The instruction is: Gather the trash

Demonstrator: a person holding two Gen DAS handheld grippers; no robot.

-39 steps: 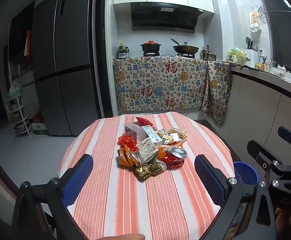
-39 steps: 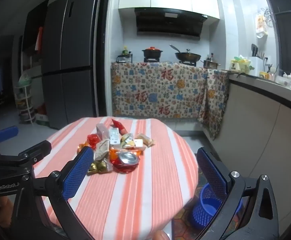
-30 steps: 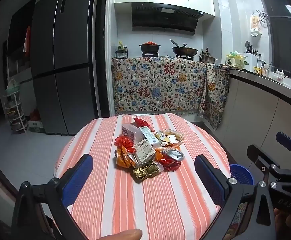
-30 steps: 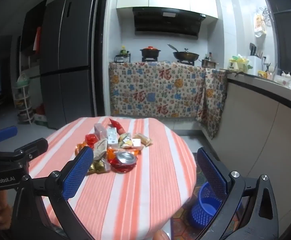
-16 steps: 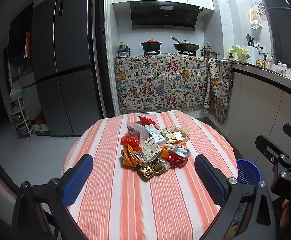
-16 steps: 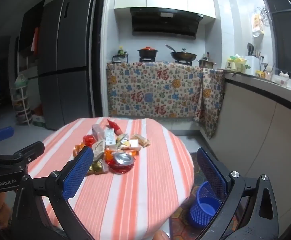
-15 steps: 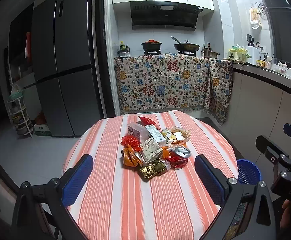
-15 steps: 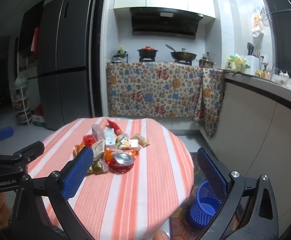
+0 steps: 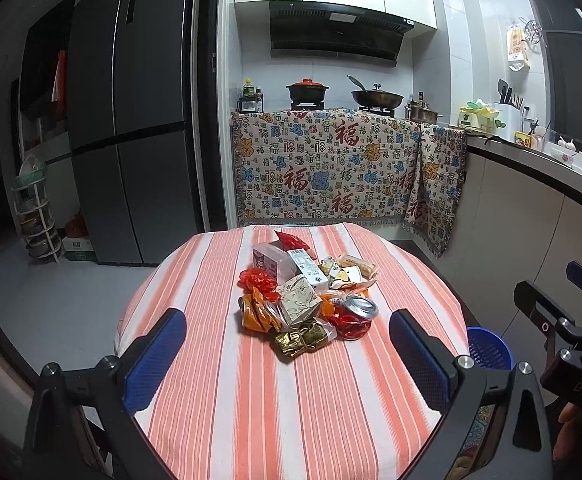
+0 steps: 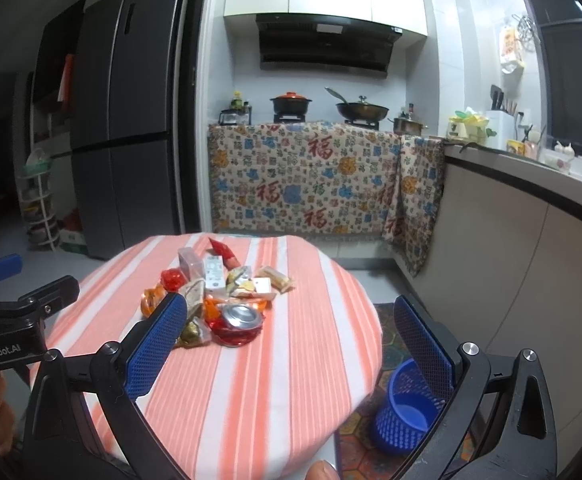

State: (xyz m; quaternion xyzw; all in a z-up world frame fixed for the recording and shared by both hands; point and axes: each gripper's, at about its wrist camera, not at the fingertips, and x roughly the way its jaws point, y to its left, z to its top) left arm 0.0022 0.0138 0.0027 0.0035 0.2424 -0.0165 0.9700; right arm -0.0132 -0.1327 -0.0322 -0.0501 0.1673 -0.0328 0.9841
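Both the left tongs point(image 9: 287, 354) and right tongs point(image 10: 291, 350) gape empty. Mid-frame, the wrapper pile point(image 9: 307, 300) looks light and crinkly; pinch edges. The can point(image 9: 355, 317) seems stiff: grip its sides.

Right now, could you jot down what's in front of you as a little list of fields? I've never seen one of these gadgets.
Place: kitchen, round table with orange-striped cloth
Trash: pile of wrappers mid-table, including a crushed red can and gold foil packets
Bin: blue basket on the floor, right of the table
Left gripper: open, empty, short of the pile
Right gripper: open, empty
Progress: nothing picked up yet
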